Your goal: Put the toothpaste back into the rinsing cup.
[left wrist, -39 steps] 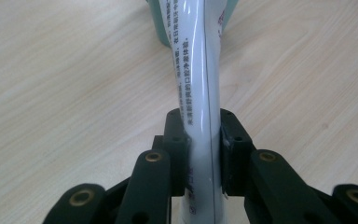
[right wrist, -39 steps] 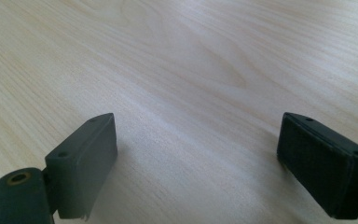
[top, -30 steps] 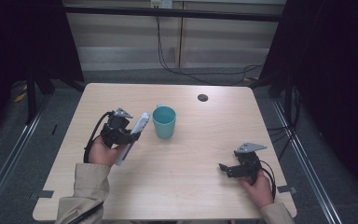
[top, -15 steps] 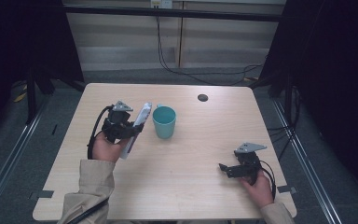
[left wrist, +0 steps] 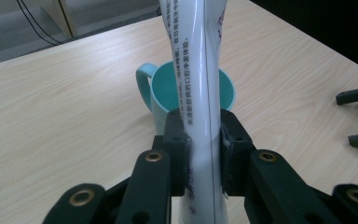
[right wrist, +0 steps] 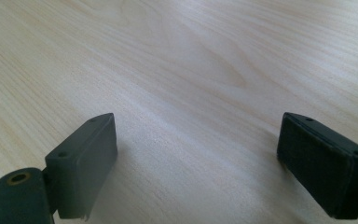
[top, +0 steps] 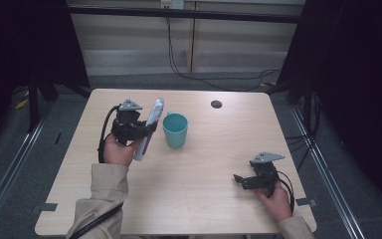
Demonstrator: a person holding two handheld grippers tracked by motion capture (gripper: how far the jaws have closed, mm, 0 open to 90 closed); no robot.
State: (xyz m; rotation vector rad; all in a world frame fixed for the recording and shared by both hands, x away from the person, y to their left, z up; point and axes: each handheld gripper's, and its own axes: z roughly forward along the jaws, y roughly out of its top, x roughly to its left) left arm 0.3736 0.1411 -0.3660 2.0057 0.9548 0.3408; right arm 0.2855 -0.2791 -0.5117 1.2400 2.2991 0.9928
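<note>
done: my left tool [left wrist: 203,154] clenched on tube [left wrist: 198,70], lifted off table [top: 199,199] | left: drop tube into cup [left wrist: 168,88] just beyond | right tool [right wrist: 198,163] released, idle

- Even overhead light falls on my pale wooden table [top: 204,164], seen from above, while black curtains on both sides swallow the edges in darkness.
- Shadows stay soft and short; a faint one sits under the teal plastic mug [top: 175,130].
- Along my left jaws, the glossy white printed tube [left wrist: 200,93] carries a long bright sheen; the nearest black jaw arms blur.
- Between my right jaws, wood grain is crisp mid-frame, softening toward the far top edge; dim shade pools beneath each pad.
</note>
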